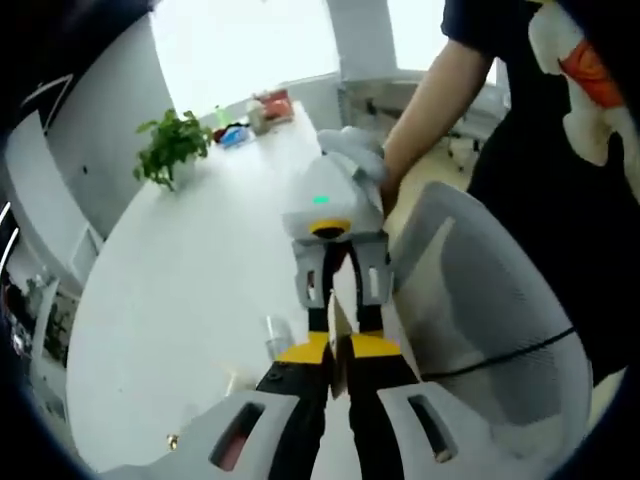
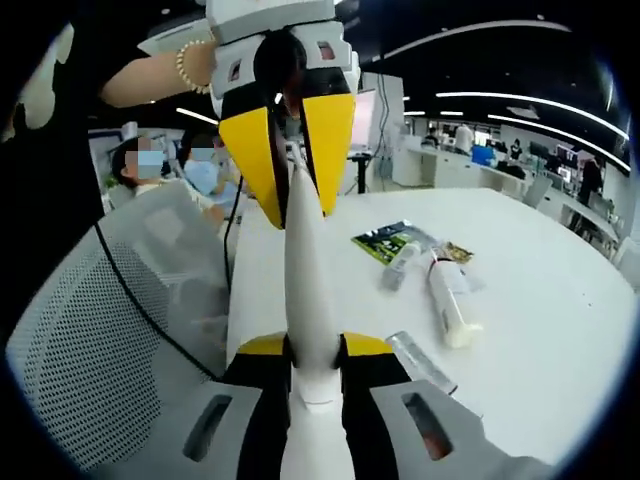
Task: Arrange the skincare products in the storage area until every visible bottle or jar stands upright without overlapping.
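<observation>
A long white tube (image 2: 303,270) is held at both ends, off the table. My right gripper (image 2: 315,350) is shut on its near end in the right gripper view. My left gripper (image 2: 290,195) comes down from the top there, its yellow jaws shut on the far end. In the left gripper view the tube (image 1: 340,345) shows edge-on between my left gripper (image 1: 340,355) and my right gripper (image 1: 340,305), which a gloved hand holds. On the white table (image 2: 540,330) lie another white tube (image 2: 450,300), a clear bottle (image 2: 400,265) and a second clear bottle (image 2: 420,360), all on their sides.
A green packet (image 2: 385,240) and a small sachet (image 2: 455,252) lie beyond the bottles. A white mesh chair (image 1: 480,310) stands against the table's edge. A potted plant (image 1: 172,145) and some items (image 1: 260,110) sit at the far end. A clear bottle (image 1: 278,335) lies near my jaws.
</observation>
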Available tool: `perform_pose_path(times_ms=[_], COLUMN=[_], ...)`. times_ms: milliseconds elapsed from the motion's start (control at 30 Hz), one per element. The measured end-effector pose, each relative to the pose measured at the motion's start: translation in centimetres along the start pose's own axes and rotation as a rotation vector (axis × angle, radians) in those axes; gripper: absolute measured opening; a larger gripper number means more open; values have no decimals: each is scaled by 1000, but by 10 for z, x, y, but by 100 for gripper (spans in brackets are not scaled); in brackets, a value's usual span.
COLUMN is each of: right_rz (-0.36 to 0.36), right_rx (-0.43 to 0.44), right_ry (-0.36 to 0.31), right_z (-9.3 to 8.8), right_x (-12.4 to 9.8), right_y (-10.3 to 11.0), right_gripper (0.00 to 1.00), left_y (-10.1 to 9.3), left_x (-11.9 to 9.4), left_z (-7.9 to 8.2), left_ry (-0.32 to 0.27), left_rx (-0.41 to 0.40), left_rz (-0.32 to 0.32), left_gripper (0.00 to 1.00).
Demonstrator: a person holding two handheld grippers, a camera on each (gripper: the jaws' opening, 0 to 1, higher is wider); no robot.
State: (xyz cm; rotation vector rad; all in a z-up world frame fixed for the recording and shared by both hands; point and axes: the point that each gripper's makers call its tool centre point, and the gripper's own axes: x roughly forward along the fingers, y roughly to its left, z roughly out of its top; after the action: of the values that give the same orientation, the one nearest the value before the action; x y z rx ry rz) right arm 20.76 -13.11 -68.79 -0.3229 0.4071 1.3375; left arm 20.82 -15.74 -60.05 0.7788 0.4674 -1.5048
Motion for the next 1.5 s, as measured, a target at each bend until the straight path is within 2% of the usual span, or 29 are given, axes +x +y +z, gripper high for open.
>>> perform_pose_path(times_ms=[233, 600, 867, 1033, 1267, 1500], right_rz=[-20, -49, -51, -60, -62, -42], right_rx=[-6, -17, -21, -19, -14, -17], right_ry=[1, 2, 6, 3, -5, 0], right_z=[-1, 1, 3, 7, 9, 8], right_x=[-1, 2, 3, 7, 10, 10], right_y=[-30, -77, -101, -114, -123, -126], right_gripper=[17, 17, 17, 17, 17, 17], left_y=[27, 71, 93, 117, 128, 130], left_x=[7, 13, 16, 17, 16, 16], left_z=[1, -2, -4, -12, -18, -19], left_ry=[1, -2, -18, -12, -14, -12], left_rx=[22, 25, 14, 16, 7, 7], left_rz=[-25, -28, -24, -24, -26, -22], left_gripper=[10, 10, 10, 10, 10, 10])
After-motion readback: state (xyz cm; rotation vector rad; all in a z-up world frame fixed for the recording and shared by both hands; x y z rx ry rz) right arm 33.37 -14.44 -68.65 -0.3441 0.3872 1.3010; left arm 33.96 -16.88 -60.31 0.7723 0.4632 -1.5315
